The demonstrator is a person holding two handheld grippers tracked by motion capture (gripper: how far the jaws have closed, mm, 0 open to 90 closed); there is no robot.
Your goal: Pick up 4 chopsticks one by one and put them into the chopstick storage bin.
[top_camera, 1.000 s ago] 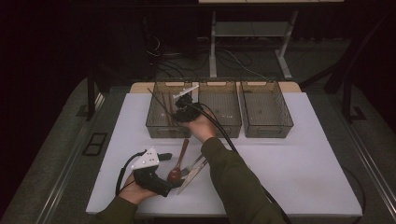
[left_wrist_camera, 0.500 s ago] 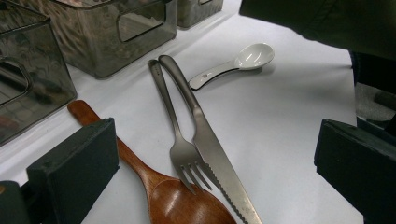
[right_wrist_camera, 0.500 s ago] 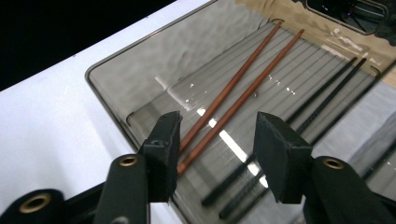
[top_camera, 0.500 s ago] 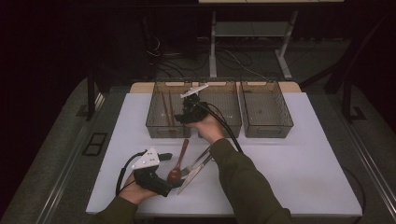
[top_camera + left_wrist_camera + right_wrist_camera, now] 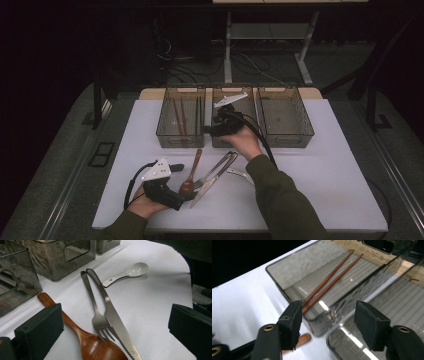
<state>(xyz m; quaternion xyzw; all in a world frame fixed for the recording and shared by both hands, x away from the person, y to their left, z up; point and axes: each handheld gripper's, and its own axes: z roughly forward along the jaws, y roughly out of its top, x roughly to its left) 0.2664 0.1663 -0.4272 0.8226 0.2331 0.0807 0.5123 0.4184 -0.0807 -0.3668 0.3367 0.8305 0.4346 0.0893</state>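
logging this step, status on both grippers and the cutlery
Left gripper open by wooden spoon. Right gripper open, empty, over left bin with chopsticks. Fork, knife on table.

dark olive-green sleeves are worn on both forearms. each gripper is built in black, with thick square black jaw pads; brass-coloured screw holes are seen on the right gripper. a pale three-cornered plate tops the left gripper, and black cables trail from both.

On the white table, the left gripper rests by the wooden spoon, fork and knife, while the right gripper hovers at the near edge of three bins.
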